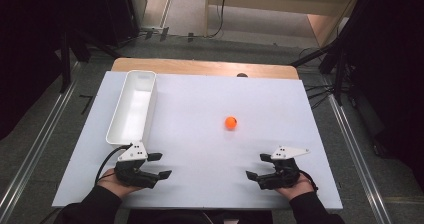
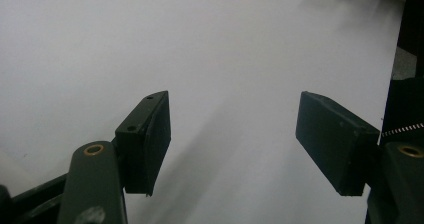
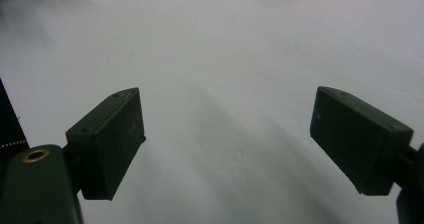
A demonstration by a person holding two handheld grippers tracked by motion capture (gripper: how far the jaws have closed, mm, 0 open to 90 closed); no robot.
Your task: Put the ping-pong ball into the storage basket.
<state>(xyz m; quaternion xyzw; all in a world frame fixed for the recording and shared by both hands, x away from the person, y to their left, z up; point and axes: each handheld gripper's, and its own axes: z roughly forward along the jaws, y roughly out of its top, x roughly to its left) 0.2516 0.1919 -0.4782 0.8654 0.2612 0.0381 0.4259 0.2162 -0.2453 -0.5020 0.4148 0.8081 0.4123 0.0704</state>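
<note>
Bin [image 1: 131, 109] lies left on the table [image 1: 200, 119]; ball [image 1: 230, 122] right of it.

Table: white board [image 1: 200, 114] centre frame, wooden edge [image 1: 205, 68] peeking out at 12 o'clock.
Floor: grey carpet [image 1: 50, 134], metal rails [image 1: 30, 154] running at 9 and 3 o'clock.
Backdrop: dark stands [image 1: 70, 49] at 10 o'clock, cables [image 1: 320, 91] at 2.
Beyond: pale wood, possibly a doorway [image 1: 260, 4], brightly lit at 12.
</note>
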